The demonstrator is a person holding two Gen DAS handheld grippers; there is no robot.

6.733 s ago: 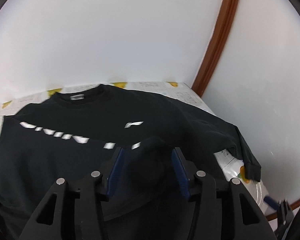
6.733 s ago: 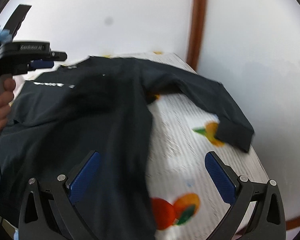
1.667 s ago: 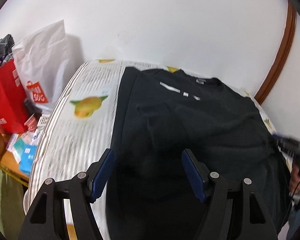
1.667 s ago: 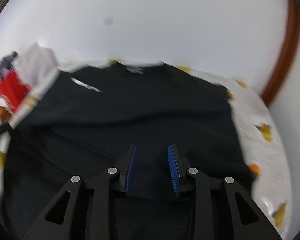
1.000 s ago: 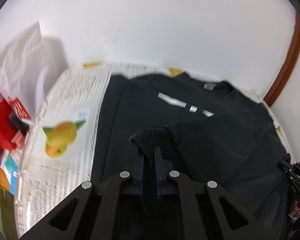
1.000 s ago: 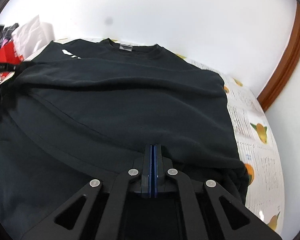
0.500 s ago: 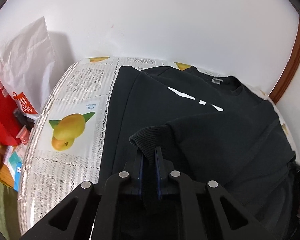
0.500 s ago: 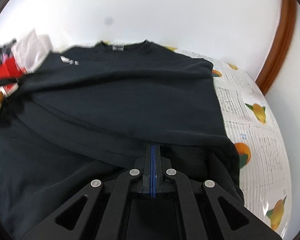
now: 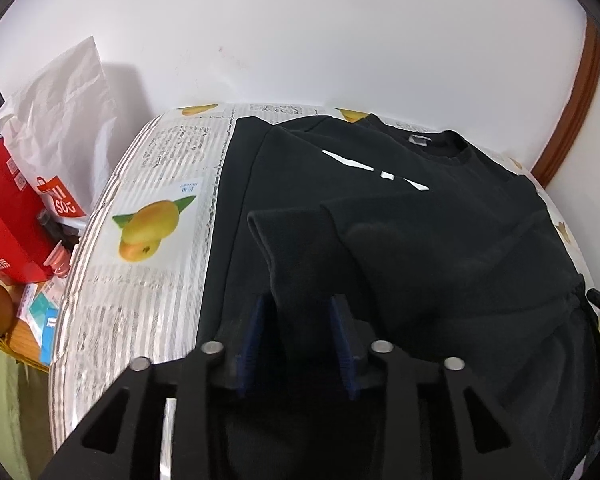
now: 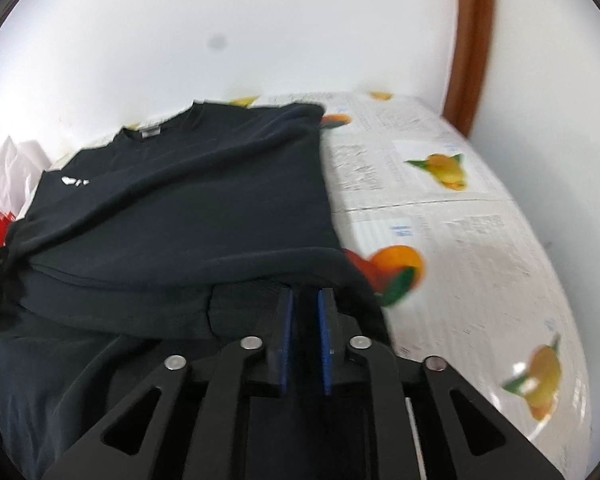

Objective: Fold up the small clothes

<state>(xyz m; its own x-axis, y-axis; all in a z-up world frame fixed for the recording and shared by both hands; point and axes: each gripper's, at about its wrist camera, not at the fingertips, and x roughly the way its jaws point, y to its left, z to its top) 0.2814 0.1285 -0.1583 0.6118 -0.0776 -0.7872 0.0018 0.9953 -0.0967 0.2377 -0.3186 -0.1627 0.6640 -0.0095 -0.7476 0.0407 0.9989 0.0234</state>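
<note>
A black sweatshirt [image 9: 440, 240] with white lettering lies on the table, its sides folded inward. In the left wrist view the ribbed sleeve cuff [image 9: 288, 232] rests flat on the shirt and runs back between the blue pads [image 9: 256, 328] of my left gripper [image 9: 300, 312]. Its jaws are opening and stand clear of the cloth. In the right wrist view the sweatshirt [image 10: 200, 208] shows a folded edge just ahead of my right gripper [image 10: 305, 308]. Those jaws are opening too, with a narrow gap over dark fabric and no pinch visible.
A fruit-printed cloth [image 9: 160, 168] covers the table [image 10: 460, 260]. Left of it stand a red bag [image 9: 8, 220] and a white paper bag [image 9: 60, 112] with clutter below. A white wall and a brown door frame [image 10: 468, 40] rise behind.
Both grippers were shut on sweatshirt fabric half a second ago; now their jaws have parted. The raised sleeve cuff has dropped flat. The right view has swung rightward along the shirt's edge.
</note>
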